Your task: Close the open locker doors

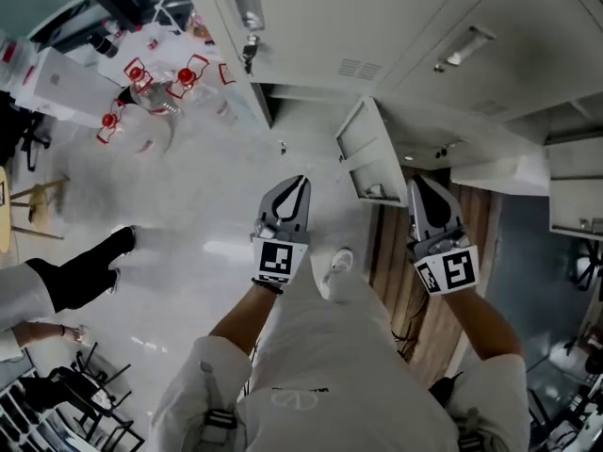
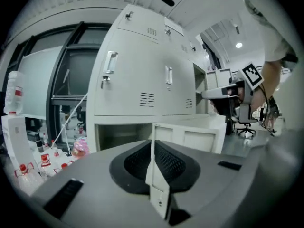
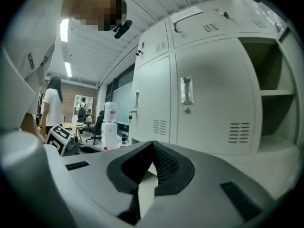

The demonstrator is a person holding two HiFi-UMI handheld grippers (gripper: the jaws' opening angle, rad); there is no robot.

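Before the white lockers (image 1: 311, 26), the left gripper (image 1: 300, 185) and the right gripper (image 1: 416, 185) hang side by side, each with its jaws clenched together on nothing. An open locker door (image 1: 369, 153) swings out from a low compartment (image 2: 121, 136), between and just ahead of their tips. Further right, another open compartment (image 3: 275, 94) shows a shelf.
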